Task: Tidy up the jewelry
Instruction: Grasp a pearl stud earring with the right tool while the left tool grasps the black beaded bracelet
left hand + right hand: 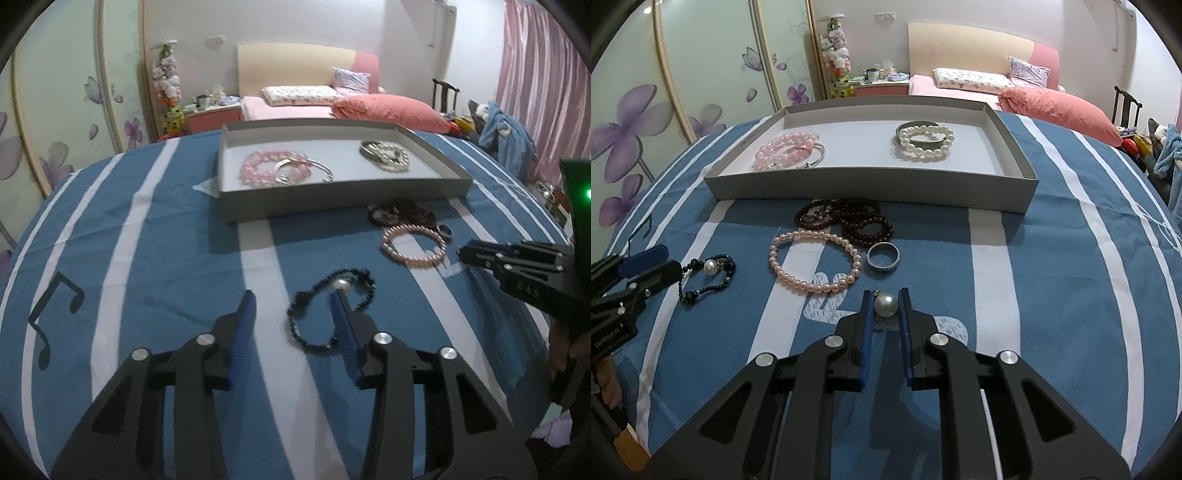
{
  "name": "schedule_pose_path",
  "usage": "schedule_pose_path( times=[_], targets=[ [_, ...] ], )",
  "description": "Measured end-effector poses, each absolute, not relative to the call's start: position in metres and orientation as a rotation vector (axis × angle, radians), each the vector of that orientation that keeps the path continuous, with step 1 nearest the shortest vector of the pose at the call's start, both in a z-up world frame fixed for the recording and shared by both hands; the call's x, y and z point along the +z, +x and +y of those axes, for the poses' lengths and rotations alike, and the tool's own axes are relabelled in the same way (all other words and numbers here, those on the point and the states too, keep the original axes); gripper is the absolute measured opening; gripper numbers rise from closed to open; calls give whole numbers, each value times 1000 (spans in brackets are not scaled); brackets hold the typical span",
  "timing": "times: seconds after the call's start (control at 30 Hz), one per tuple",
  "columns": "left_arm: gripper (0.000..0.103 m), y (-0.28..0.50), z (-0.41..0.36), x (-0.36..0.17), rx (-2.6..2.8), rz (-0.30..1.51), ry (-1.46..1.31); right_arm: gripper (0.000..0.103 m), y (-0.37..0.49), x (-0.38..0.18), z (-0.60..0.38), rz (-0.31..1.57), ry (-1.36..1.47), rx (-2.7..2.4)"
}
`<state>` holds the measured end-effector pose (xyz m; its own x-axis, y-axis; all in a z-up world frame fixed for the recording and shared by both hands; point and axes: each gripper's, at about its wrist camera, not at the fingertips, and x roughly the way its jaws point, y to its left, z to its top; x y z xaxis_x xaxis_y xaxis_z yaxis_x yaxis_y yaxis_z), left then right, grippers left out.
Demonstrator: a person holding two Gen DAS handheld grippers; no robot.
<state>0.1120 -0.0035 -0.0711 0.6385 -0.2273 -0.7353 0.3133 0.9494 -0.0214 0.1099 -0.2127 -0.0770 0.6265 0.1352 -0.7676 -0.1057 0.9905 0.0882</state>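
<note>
A grey tray (pixel 868 186) holds a pink bead bracelet (pixel 783 149), a silver bangle (pixel 814 157) and a white pearl bracelet (pixel 925 142). On the blue striped cloth lie a dark red bead string (pixel 849 218), a pink pearl bracelet (pixel 814 262), a blue ring (pixel 883 258) and a black bead bracelet (pixel 369 291) with one white pearl. My right gripper (pixel 885 295) is shut on a loose white pearl (pixel 885 305) resting on the cloth. My left gripper (pixel 292 295) is open; its right finger lies across the black bracelet, tip by that bracelet's pearl.
The tray (pixel 332 201) stands at the far middle of the table, with the loose jewelry just in front of it. Behind the table are a bed with pink bedding (pixel 1052 99) and a flowered wardrobe (pixel 646 122). A person's hand shows at the right edge (pixel 576 347).
</note>
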Motion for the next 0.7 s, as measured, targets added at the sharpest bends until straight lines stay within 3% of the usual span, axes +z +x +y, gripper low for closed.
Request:
schedule_pose_path(
  times=[0.23,0.7],
  targets=[
    [21,120,-14,-85,-318,888,172,14,109,-78,-212,883,38,139],
    [20,122,-15,-85,-317,889,177,14,108,-78,-212,883,39,140]
  ],
)
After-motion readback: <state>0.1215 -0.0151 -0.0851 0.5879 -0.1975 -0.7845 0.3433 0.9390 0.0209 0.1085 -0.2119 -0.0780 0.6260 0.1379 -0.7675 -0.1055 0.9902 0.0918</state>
